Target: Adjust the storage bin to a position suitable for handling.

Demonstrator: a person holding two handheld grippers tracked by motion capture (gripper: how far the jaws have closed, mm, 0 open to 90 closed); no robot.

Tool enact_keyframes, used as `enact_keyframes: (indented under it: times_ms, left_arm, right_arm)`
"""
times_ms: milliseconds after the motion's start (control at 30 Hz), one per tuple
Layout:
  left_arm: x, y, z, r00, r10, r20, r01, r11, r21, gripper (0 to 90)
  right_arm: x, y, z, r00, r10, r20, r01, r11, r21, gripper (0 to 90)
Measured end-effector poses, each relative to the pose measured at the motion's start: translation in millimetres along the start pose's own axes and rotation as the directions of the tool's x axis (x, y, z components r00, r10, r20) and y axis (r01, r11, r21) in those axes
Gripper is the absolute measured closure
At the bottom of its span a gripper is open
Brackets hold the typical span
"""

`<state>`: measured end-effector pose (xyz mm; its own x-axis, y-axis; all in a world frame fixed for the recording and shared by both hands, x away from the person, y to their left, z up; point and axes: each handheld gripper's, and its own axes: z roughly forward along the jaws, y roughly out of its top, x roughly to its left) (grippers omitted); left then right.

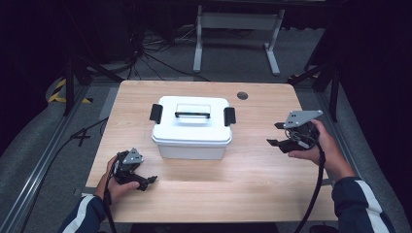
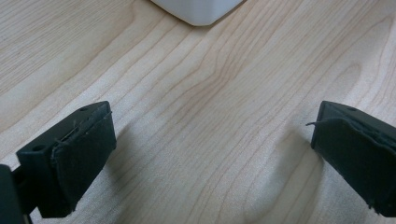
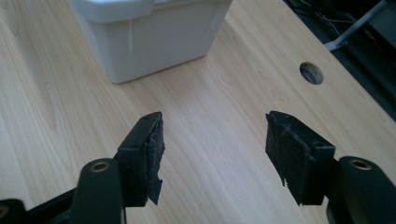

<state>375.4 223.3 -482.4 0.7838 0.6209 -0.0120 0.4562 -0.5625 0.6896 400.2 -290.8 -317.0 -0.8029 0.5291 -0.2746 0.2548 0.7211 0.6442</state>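
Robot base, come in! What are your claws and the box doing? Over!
Left claw open, empty. Right claw open, empty. White lidded plastic box mid-table between them, black latches down. Nothing blocking.

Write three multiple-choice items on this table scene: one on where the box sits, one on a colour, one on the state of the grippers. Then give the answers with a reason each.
1. Where is the white lidded box?
A. mid-table, between both grippers
B. on the floor
C. held in the right gripper

2. What colour are the box's side latches?
A. red
B. black
C. yellow

3. How do the left gripper and right gripper stand?
A. both shut on the box
B. one open, one shut
C. both open, holding nothing

Answers: 1 A, it rests on the wooden table with a gripper on each side. 2 B, both latches are dark against the white lid. 3 C, each pair of fingers stands apart over bare wood.
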Motion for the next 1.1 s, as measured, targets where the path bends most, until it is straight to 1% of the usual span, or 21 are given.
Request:
enact_keyframes:
  times_ms: [100,200,233,267,300,367,400,500,600,667,700,733,767,800,867,900,933,967,1000,1067,1100]
  left_arm:
    - [-0.2,-0.1,-0.1,1.0000,-0.002,0.002,0.002,1.0000,0.002,0.3]
    - [0.0,0.0,0.0,1.0000,0.000,0.000,0.000,1.0000,0.000,0.4]
    - [0.0,0.0,0.0,1.0000,0.000,0.000,0.000,1.0000,0.000,0.4]
    - [0.1,0.0,0.0,1.0000,0.000,0.000,0.000,1.0000,0.001,0.4]
    - [0.0,0.0,0.0,1.0000,0.000,0.000,0.000,1.0000,0.000,0.4]
    - [0.0,0.0,0.0,1.0000,0.000,0.000,0.000,1.0000,0.000,0.4]
    - [0.0,0.0,0.0,1.0000,0.000,0.000,0.000,1.0000,0.000,0.3]
    - [0.0,0.0,0.0,1.0000,0.000,0.000,0.000,1.0000,0.000,0.3]
    - [0.0,0.0,0.0,1.0000,0.000,0.000,0.000,1.0000,0.000,0.4]
    - [0.1,0.0,0.0,1.0000,0.000,0.001,0.000,1.0000,0.000,0.3]
    - [0.0,0.0,0.0,1.0000,-0.001,0.000,0.001,1.0000,0.001,0.3]
    - [0.0,0.0,0.0,1.0000,-0.001,0.000,0.001,1.0000,0.001,0.3]
    - [0.1,0.0,0.0,1.0000,0.000,0.001,0.000,1.0000,0.001,0.3]
    - [0.0,0.0,0.0,1.0000,-0.001,0.001,0.001,1.0000,0.000,0.3]
    - [0.0,0.0,0.0,1.0000,-0.001,0.001,0.001,1.0000,0.000,0.3]
    - [0.0,0.0,0.0,1.0000,-0.001,0.000,0.001,1.0000,0.001,0.3]
    - [0.1,0.0,0.0,1.0000,-0.001,0.001,0.001,1.0000,0.000,0.3]
    - [0.0,0.0,0.0,1.0000,-0.001,0.001,0.001,1.0000,0.001,0.3]
    - [0.0,0.0,0.0,1.0000,-0.001,0.001,0.001,1.0000,0.001,0.3]
    - [0.0,0.0,0.0,1.0000,-0.001,0.001,0.001,1.0000,0.000,0.3]
    - [0.0,0.0,0.0,1.0000,-0.001,0.001,0.001,1.0000,0.000,0.3]
  right_arm:
    - [2.2,18.8,2.3,0.9993,-0.036,-0.004,0.036,0.999,0.012,38.1]
    - [3.8,35.1,6.1,0.9974,-0.070,-0.014,0.070,0.997,0.009,37.9]
    - [4.3,38.7,7.1,0.9969,-0.079,-0.009,0.079,0.997,0.010,37.9]
    - [4.9,43.2,8.2,0.9964,-0.082,-0.020,0.082,0.997,0.011,38.0]
    - [5.2,47.6,9.7,0.9952,-0.095,-0.022,0.095,0.995,0.004,38.1]
    - [6.3,56.0,12.6,0.9943,-0.103,-0.025,0.103,0.995,0.001,38.3]
    - [6.7,59.9,14.4,0.9930,-0.113,-0.034,0.113,0.994,-0.004,38.7]
    - [9.2,72.4,20.5,0.9900,-0.133,-0.046,0.134,0.991,0.009,39.2]
    - [11.4,85.5,25.9,0.9841,-0.166,-0.064,0.167,0.986,0.008,41.7]
    - [12.2,93.8,30.0,0.9799,-0.181,-0.084,0.182,0.983,-0.001,43.0]
    - [14.1,100.9,33.4,0.9779,-0.189,-0.090,0.190,0.982,0.009,45.1]
    - [14.6,104.8,35.6,0.9743,-0.203,-0.098,0.205,0.979,0.008,45.5]
    - [14.6,104.8,35.6,0.9743,-0.203,-0.098,0.205,0.979,0.008,45.5]
    - [15.5,108.6,38.0,0.9736,-0.205,-0.100,0.208,0.978,0.016,45.5]
    - [17.1,117.0,43.8,0.9700,-0.219,-0.107,0.222,0.975,0.020,46.5]
    - [18.9,123.4,47.6,0.9660,-0.230,-0.117,0.234,0.972,0.021,47.0]
    - [20.1,127.1,49.5,0.9646,-0.239,-0.112,0.243,0.970,0.025,47.0]
    - [20.9,130.7,51.1,0.9615,-0.246,-0.123,0.251,0.968,0.026,47.6]
    - [22.4,134.0,52.6,0.9607,-0.250,-0.121,0.255,0.967,0.028,48.7]
    - [23.6,140.7,56.2,0.9561,-0.263,-0.129,0.269,0.963,0.028,49.3]
    - [24.4,143.9,58.0,0.9563,-0.263,-0.127,0.269,0.963,0.033,49.5]
